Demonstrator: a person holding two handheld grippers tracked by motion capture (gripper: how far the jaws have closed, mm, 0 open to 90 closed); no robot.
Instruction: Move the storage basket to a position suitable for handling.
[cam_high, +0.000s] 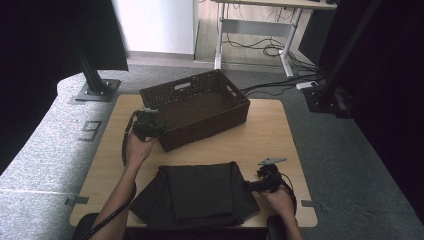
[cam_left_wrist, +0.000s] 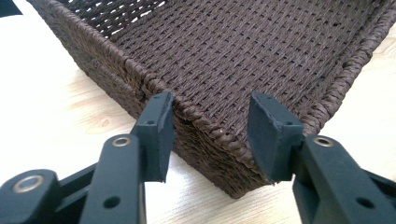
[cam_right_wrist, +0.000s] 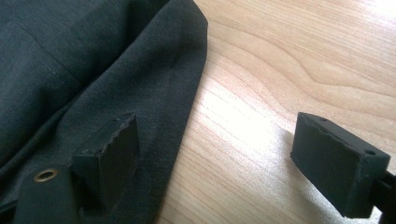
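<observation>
Left hand-held gripper (cam_left_wrist: 212, 135) sits at the near-left corner of the dark brown woven wicker basket (cam_left_wrist: 243, 60). Its jaws are partly spread and straddle the corner rim; the corner wall is between the pads, one pad at the outer side wall and one over the inside, and whether the pads press on the weave I cannot tell. In the high view the same left hand-held gripper (cam_high: 146, 123) is held by the left hand (cam_high: 137, 148) against the basket's (cam_high: 197, 107) left near end. The basket is rectangular, open-topped, with a cut-out handle in its far wall, and stands on the far middle of the light wooden tabletop (cam_high: 260, 135), turned at a slight angle.

Right hand-held gripper (cam_right_wrist: 215, 161) has its jaws spread wide, pinching nothing. One pad hovers over the right edge of the folded dark grey cloth (cam_right_wrist: 93, 70), the other over bare tabletop (cam_right_wrist: 289, 60) just right of the cloth. In the high view the right hand-held gripper (cam_high: 256, 184), in the right hand (cam_high: 278, 197), is at the right edge of the cloth (cam_high: 197, 192), which lies flat at the near middle of the tabletop, well apart from the basket.

Grey carpet floor (cam_high: 360, 150) surrounds the tabletop.
</observation>
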